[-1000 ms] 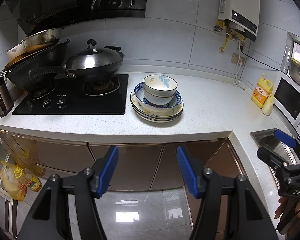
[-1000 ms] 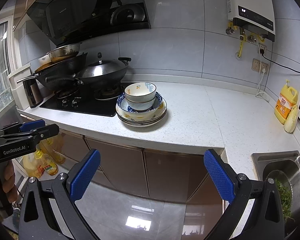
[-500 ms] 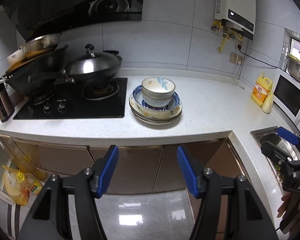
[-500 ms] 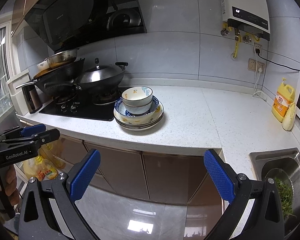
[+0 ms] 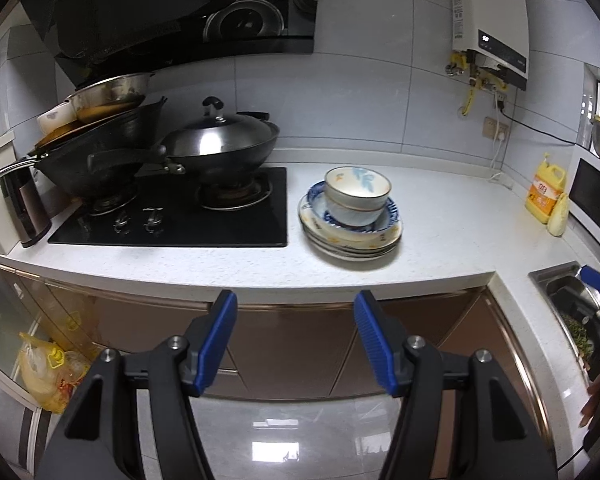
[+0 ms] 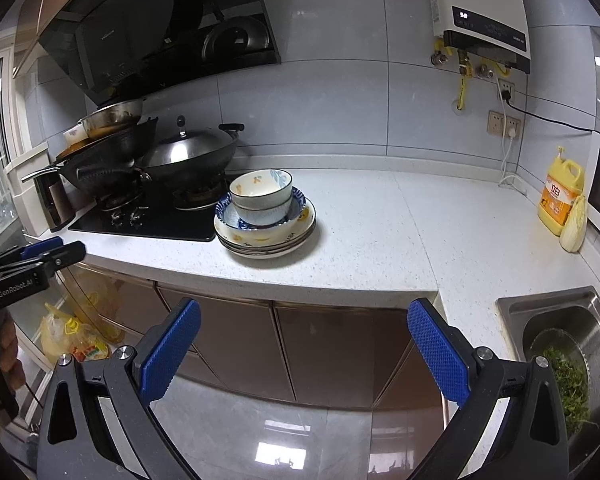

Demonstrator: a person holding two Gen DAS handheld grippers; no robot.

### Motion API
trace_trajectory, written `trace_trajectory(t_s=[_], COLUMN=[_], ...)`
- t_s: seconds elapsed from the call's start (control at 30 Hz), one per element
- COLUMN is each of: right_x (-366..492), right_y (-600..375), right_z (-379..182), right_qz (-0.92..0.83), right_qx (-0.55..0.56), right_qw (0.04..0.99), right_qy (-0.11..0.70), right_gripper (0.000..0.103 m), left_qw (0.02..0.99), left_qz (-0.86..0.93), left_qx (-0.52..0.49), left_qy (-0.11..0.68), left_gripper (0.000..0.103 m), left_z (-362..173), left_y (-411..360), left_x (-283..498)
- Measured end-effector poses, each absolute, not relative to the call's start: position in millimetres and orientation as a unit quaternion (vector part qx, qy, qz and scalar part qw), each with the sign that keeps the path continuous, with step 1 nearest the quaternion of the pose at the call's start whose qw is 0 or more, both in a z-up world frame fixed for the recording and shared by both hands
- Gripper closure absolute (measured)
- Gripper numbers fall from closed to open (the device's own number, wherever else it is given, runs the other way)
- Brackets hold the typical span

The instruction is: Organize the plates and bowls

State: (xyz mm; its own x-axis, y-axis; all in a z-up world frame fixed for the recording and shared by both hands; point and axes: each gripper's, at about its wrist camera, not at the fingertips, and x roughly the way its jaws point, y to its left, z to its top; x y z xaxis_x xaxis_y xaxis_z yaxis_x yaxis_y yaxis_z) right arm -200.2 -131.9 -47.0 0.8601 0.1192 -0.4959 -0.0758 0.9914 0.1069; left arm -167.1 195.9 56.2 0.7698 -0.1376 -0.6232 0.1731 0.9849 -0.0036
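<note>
A stack of plates (image 5: 352, 240) (image 6: 266, 240) sits on the white counter beside the hob. A blue-rimmed bowl (image 5: 390, 216) (image 6: 300, 204) lies on the plates, and two white bowls with flower prints (image 5: 358, 188) (image 6: 260, 190) are nested inside it. My left gripper (image 5: 296, 332) hangs open in front of the counter edge, well short of the stack, with nothing between its blue pads. My right gripper (image 6: 304, 344) is also open and empty, wider apart, in front of the cabinet doors. The left gripper (image 6: 40, 254) also shows at the left edge of the right wrist view.
A lidded wok (image 5: 220, 144) and stacked pans (image 5: 100, 144) crowd the black hob (image 5: 172, 220). A yellow detergent bottle (image 5: 544, 196) stands by the microwave. The sink (image 6: 564, 340) at right holds greens. A bag with an oil bottle (image 5: 48, 368) lies on the floor.
Both views have drifted slightly, so the dish stack sits a little differently in frame. The jaws of both grippers stay as wide as before, and the dishes have not moved.
</note>
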Motion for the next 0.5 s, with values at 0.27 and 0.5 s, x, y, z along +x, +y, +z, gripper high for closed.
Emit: trace_trajectory(t_s=[0.27,0.5], right_x=[-209,-210], right_y=[-146,-154], right_z=[-42,-41], right_qz=[0.032,0.022], right_qx=[0.046,0.048], right_qw=[0.965,0.965], right_qy=[0.254,0.256], right_gripper=[0.001,0.001], left_qw=[0.942,0.938], left_qz=[-0.073,-0.077], left_qx=[0.025,0.017], left_qy=[0.326,0.337], left_gripper=[0.044,0.044], left_z=[56,55], left_y=[209,212], left_x=[-177,-173])
